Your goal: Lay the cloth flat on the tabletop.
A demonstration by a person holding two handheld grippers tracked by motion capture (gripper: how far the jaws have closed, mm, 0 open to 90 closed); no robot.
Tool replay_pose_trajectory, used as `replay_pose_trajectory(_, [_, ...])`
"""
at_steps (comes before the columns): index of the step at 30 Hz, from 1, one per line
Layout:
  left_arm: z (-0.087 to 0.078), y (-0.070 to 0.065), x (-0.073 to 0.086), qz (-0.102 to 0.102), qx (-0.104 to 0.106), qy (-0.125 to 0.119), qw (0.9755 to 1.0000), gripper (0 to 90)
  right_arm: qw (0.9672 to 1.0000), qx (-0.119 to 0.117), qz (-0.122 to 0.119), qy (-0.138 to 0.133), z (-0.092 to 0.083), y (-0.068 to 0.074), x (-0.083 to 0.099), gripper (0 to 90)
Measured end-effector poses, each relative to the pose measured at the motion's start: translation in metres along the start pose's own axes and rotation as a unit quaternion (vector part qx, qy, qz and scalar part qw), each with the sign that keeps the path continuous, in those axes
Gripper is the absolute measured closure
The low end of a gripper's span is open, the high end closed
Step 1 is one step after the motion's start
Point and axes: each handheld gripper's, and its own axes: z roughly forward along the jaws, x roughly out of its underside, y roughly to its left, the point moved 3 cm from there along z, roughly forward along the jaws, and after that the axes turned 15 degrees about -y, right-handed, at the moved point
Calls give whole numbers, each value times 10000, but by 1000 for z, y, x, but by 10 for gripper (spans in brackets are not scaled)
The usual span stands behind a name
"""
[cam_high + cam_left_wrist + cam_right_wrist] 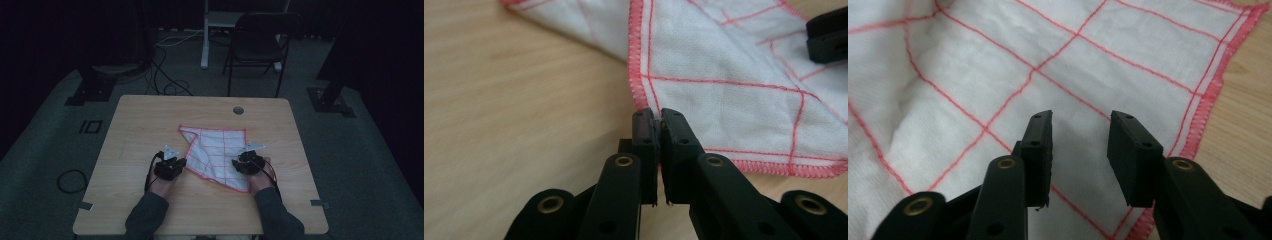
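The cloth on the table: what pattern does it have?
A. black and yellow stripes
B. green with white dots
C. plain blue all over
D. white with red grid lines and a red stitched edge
D: the cloth is white, crossed by thin red lines, with a red stitched hem along its edge, lying on the wooden table.

Light wood table [140, 130] w/ white red-checked cloth [215, 150] lying crumpled mid-table.

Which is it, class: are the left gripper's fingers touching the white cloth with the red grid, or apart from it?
Touching. In the left gripper view, the left gripper has its fingers shut on the red-stitched edge of the cloth, with no gap visible.
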Motion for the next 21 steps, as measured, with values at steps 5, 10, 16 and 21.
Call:
replay_pose_trajectory(5, [-12,6,12,-139,-100,21,9999,860,10000,-23,-8,-34,-1,0,2,596])
replay_pose_trajectory(10, [-23,2,15,-14,-158,48,9999,857,10000,-6,-56,-31,-4,1,4,567])
replay_pose_trajectory(16, [-37,-2,22,25,-222,83,9997,854,10000,-3,-58,-39,-7,1,7,558])
replay_pose_trajectory(21, [-44,-7,32,56,-222,199,9995,854,9999,-10,-84,-58,-10,1,9,557])
